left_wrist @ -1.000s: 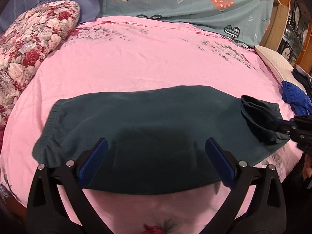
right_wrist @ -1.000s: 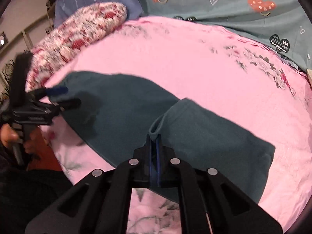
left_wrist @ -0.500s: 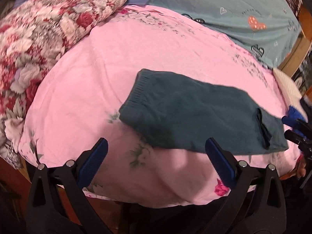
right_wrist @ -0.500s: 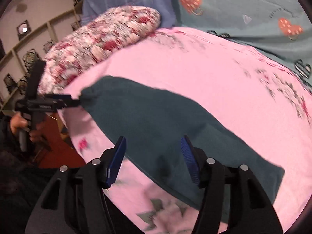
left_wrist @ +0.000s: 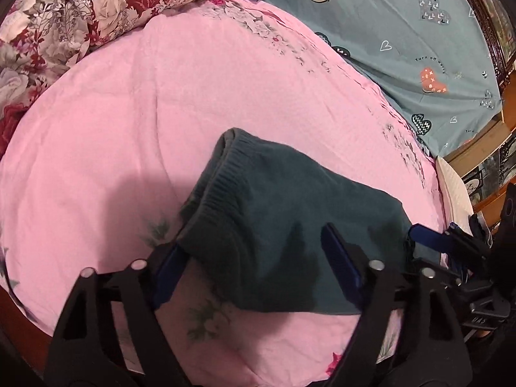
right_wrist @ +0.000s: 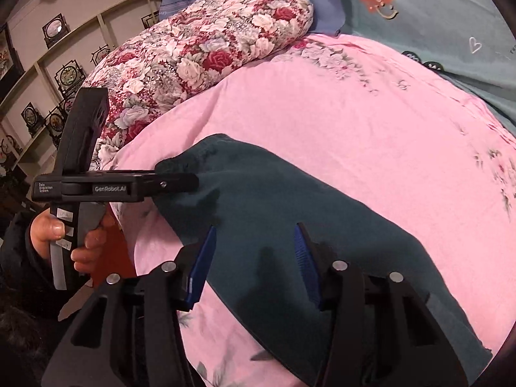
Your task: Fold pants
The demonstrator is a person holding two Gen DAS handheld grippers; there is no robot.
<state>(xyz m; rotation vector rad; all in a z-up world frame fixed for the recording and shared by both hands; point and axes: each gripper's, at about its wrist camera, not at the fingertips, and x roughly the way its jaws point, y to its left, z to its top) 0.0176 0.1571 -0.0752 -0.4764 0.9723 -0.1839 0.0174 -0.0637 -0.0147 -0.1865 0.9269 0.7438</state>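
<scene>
Dark green pants (left_wrist: pixel 283 225) lie folded on the pink bedsheet (left_wrist: pixel 161 103), ribbed waistband toward the left. My left gripper (left_wrist: pixel 254 267) is open, its fingers straddling the near waistband corner, left finger under the cloth edge. In the right wrist view the pants (right_wrist: pixel 290 200) stretch from left to lower right. My right gripper (right_wrist: pixel 254 258) is open just above the cloth's near edge. The left gripper (right_wrist: pixel 180 182) shows there at the waistband corner. The right gripper (left_wrist: pixel 429 242) shows at the pants' right end in the left wrist view.
A floral red-and-white quilt (left_wrist: pixel 71 9) lies at the bed's left, also in the right wrist view (right_wrist: pixel 200 48). A teal heart-print cover (left_wrist: pixel 403 32) lies at the far side. A white pillow (left_wrist: pixel 454 190) lies at right. Wall shelves (right_wrist: pixel 48 64) stand to the left.
My right gripper opened and let go of the folded pant leg, which now lies flat. My left gripper swung left, then came in at the waistband corner.
</scene>
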